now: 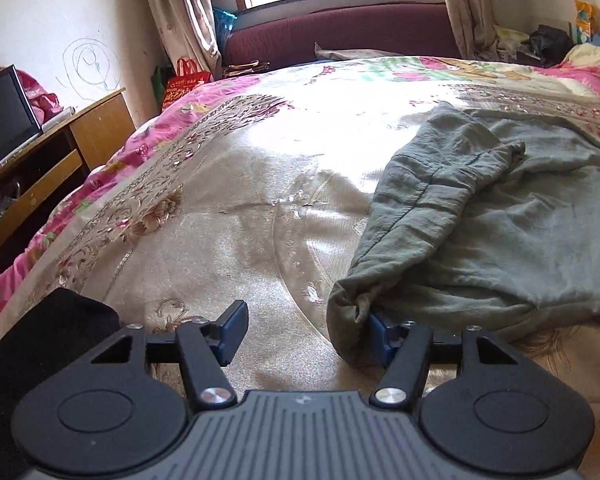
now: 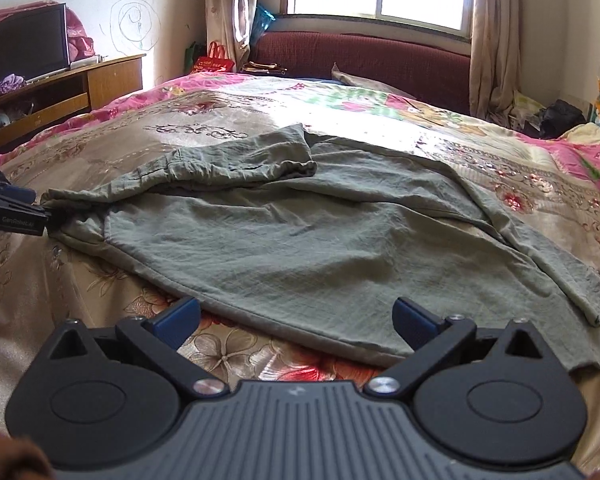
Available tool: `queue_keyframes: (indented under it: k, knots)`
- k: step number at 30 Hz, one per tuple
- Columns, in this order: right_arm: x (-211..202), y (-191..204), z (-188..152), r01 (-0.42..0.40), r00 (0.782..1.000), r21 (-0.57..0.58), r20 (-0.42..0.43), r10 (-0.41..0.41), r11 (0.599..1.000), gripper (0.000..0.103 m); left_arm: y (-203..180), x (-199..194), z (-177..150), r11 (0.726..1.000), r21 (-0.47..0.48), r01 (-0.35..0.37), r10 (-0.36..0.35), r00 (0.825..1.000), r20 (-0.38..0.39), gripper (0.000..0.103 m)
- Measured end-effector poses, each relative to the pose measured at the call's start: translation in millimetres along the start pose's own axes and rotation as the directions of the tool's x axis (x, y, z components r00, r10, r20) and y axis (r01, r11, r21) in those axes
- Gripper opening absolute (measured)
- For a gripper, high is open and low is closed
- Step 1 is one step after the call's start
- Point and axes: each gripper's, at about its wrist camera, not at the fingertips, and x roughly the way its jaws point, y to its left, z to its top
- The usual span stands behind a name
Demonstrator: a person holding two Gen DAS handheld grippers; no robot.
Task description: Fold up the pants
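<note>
We note the bed (image 2: 100, 152) under its floral cover, with grey-green pants (image 2: 300, 240) spread flat across the middle, one leg doubled back on top. Left gripper (image 1: 306, 336): fingers (image 1: 234, 334) parted, the pants' bunched end touching the inside of one finger, not pinched. Right gripper (image 2: 296, 320): fingers (image 2: 180, 316) spread wide over the near hem, grasping nothing.

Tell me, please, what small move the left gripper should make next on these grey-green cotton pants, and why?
Probably slide the left gripper slightly toward the bunched corner of the grey-green cotton pants before closing. Its jaws stand apart over the beige embroidered bedspread, with only one blue pad touching the cloth's edge, so nothing is gripped.
</note>
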Motion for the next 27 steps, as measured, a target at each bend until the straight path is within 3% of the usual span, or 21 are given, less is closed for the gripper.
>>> queue_keyframes:
  k: [3,6,7,9,11,16,20,21,24,27]
  knots:
    - [12,2,4,0.002,1.000,-0.051,-0.005,-0.003,0.999,0.101,20,13,11,0.994,-0.111,-0.024,0.022,1.000,-0.017,0.075]
    - [22,3,5,-0.012,1.000,-0.106,-0.003,0.012,0.994,0.101,41,26,14,0.957,-0.289,-0.002,-0.014,0.998,-0.053,0.075]
    - [23,4,4,-0.014,1.000,-0.124,-0.002,0.014,0.992,0.101,39,29,12,0.957,-0.290,-0.011,-0.011,0.997,-0.074,0.075]
    - [28,6,2,-0.010,1.000,-0.169,-0.008,0.009,0.986,0.101,25,27,8,0.979,-0.204,-0.026,0.012,0.998,-0.069,0.075]
    - [34,7,-1,0.012,1.000,-0.217,-0.020,-0.017,0.976,0.095,6,20,1,0.994,-0.106,0.003,-0.008,0.999,-0.047,0.075]
    - [39,3,-3,-0.020,0.998,-0.224,-0.058,0.007,0.974,0.080,-4,27,2,0.994,-0.106,0.038,-0.045,0.997,-0.066,0.072]
    - [36,12,-1,-0.073,0.995,-0.243,-0.085,0.054,0.967,0.047,0,32,14,0.995,-0.096,0.031,-0.039,0.996,-0.079,0.032]
    - [36,16,-1,-0.083,0.994,-0.262,-0.091,0.061,0.961,0.039,5,34,17,0.993,-0.116,0.036,-0.047,0.995,-0.087,0.032]
    - [40,22,1,-0.079,0.994,-0.285,-0.094,0.054,0.955,0.042,14,35,16,0.980,-0.190,0.057,-0.078,0.991,-0.105,0.031]
    - [44,20,4,-0.070,0.995,-0.284,-0.092,0.045,0.956,0.053,2,18,8,0.992,-0.114,0.053,-0.061,0.996,-0.068,0.030]
